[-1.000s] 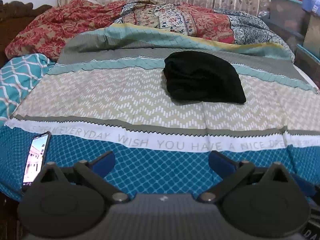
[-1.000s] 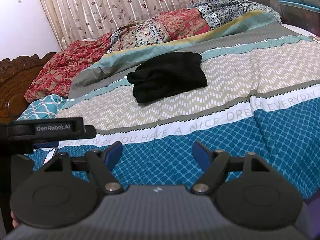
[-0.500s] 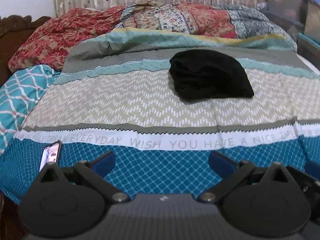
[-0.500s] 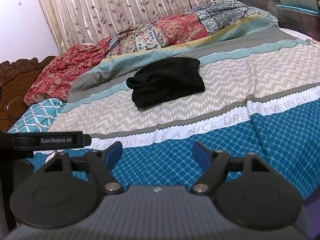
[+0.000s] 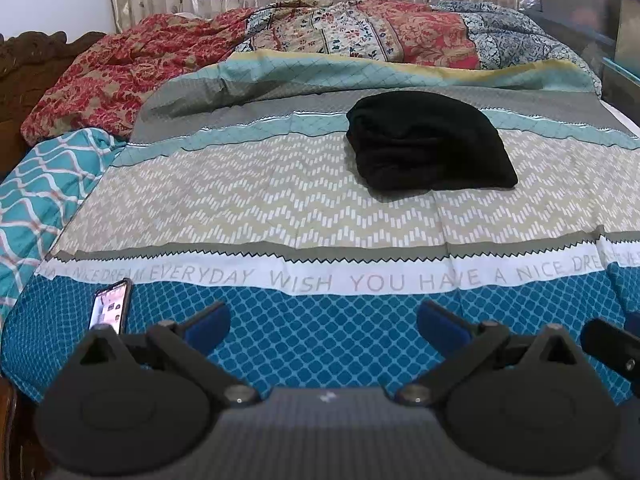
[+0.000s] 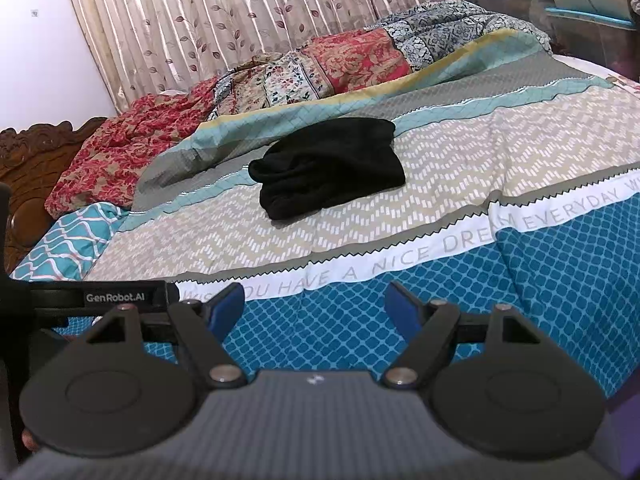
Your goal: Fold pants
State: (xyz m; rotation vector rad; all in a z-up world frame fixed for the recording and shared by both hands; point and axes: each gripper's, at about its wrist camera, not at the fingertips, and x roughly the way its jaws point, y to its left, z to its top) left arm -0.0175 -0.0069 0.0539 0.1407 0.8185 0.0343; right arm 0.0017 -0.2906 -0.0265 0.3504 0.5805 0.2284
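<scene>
Black pants (image 5: 428, 146) lie folded into a compact bundle on the patterned bedspread (image 5: 248, 200), right of centre in the left wrist view. In the right wrist view the same pants (image 6: 328, 172) rest mid-bed. My left gripper (image 5: 323, 320) hovers open over the blue band at the bed's near edge, well short of the pants, nothing between its blue fingers (image 5: 208, 322). My right gripper (image 6: 316, 306) is open too, empty, also over the near blue band. The left gripper's body (image 6: 124, 298) shows at the left of the right wrist view.
A phone (image 5: 110, 306) with a lit screen lies on the bed's near left corner. Rumpled floral quilts (image 5: 360, 36) are heaped along the far side under a curtain (image 6: 240, 20). A carved wooden headboard (image 6: 28, 160) stands at left. Storage boxes (image 5: 580, 8) stand at right.
Both grippers have pulled back and lifted a little from the bed, staying open. The pants look slightly farther away and have not moved on the bedspread.
</scene>
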